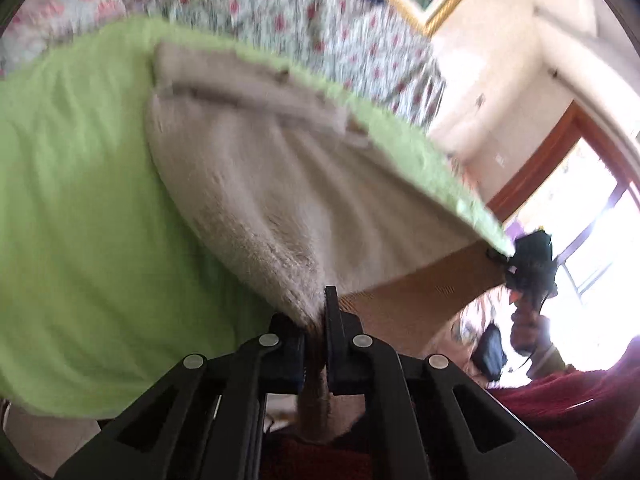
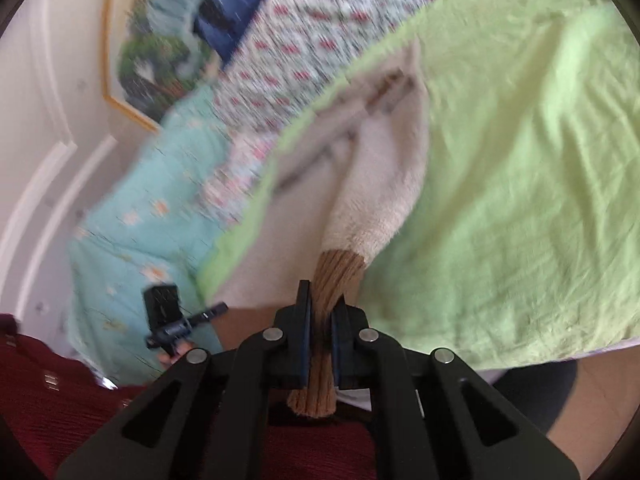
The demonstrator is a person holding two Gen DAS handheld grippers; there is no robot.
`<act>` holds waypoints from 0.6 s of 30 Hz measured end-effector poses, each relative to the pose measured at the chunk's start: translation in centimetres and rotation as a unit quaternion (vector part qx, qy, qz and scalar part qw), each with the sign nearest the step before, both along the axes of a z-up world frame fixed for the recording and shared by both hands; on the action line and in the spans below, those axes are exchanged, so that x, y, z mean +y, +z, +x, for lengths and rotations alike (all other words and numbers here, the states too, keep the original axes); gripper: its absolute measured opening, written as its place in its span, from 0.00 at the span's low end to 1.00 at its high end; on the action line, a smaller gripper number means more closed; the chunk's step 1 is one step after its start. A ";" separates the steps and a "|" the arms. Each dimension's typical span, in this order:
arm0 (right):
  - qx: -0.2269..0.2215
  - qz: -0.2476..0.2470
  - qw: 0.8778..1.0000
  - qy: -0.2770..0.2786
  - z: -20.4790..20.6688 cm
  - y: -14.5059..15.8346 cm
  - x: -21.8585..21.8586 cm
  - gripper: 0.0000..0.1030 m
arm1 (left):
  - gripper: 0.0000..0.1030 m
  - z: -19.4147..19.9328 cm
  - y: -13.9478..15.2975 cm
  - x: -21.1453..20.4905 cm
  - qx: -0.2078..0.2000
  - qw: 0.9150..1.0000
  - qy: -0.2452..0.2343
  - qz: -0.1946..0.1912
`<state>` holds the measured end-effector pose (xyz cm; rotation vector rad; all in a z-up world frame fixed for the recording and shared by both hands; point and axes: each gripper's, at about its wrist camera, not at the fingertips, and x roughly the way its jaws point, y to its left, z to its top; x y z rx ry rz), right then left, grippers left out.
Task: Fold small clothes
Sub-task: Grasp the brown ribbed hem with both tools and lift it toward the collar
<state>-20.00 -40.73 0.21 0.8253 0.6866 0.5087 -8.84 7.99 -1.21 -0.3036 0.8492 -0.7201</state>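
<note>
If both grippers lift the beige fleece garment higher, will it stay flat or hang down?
The beige fleece garment probably sags: it already drapes in folds between the left gripper and right gripper. Its fuzzy pile looks grippy, so slipping seems unlikely. The ribbed brown hem bunches easily, suggesting soft, light cloth.

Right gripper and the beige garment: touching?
Touching. In the right wrist view, the right gripper is closed on the beige garment's brown ribbed cuff.
</note>
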 end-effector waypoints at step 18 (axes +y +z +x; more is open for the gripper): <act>-0.082 -0.064 0.992 -0.077 20.5 12.4 -0.6 0.09 | 0.05 18.7 10.4 -0.8 -0.096 0.989 0.103 -0.036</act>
